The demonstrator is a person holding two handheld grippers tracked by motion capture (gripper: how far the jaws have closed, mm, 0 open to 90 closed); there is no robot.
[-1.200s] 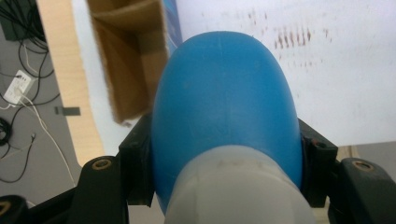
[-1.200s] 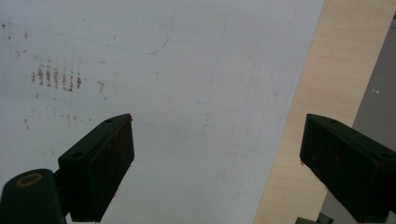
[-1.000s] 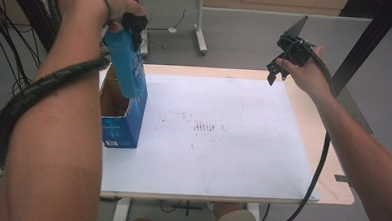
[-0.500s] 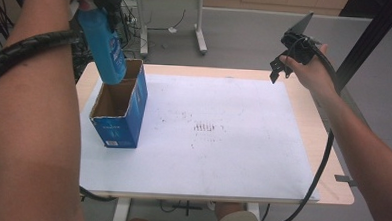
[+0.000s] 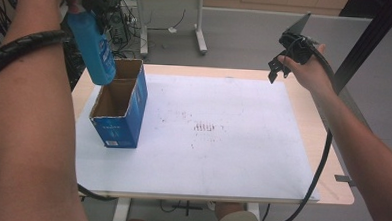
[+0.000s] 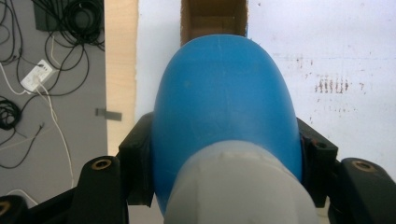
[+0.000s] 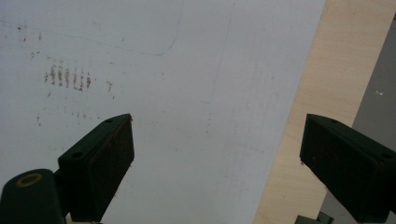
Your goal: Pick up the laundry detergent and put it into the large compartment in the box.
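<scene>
A blue bottle (image 5: 93, 43) with a pale cap end hangs bottom-down above the open blue cardboard box (image 5: 120, 105) at the table's left. My left gripper (image 5: 97, 3) is shut on its upper part. In the left gripper view the bottle (image 6: 226, 109) sits between both jaws, with the box's brown mouth (image 6: 214, 18) beyond it. My right gripper (image 5: 278, 69) is held high over the table's far right corner, open. In the right gripper view its jaws stand wide apart (image 7: 217, 154) with nothing between them.
A white sheet (image 5: 213, 131) with faint reddish marks covers most of the wooden table (image 5: 331, 166). Cables (image 6: 37, 88) lie on the grey floor left of the table. Another desk's legs (image 5: 200, 25) stand behind. A black cable (image 5: 316, 186) trails from my right gripper.
My left gripper has lifted the blue bottle up and back, out of the box's mouth and higher above it. The right gripper has stayed about where it was.
</scene>
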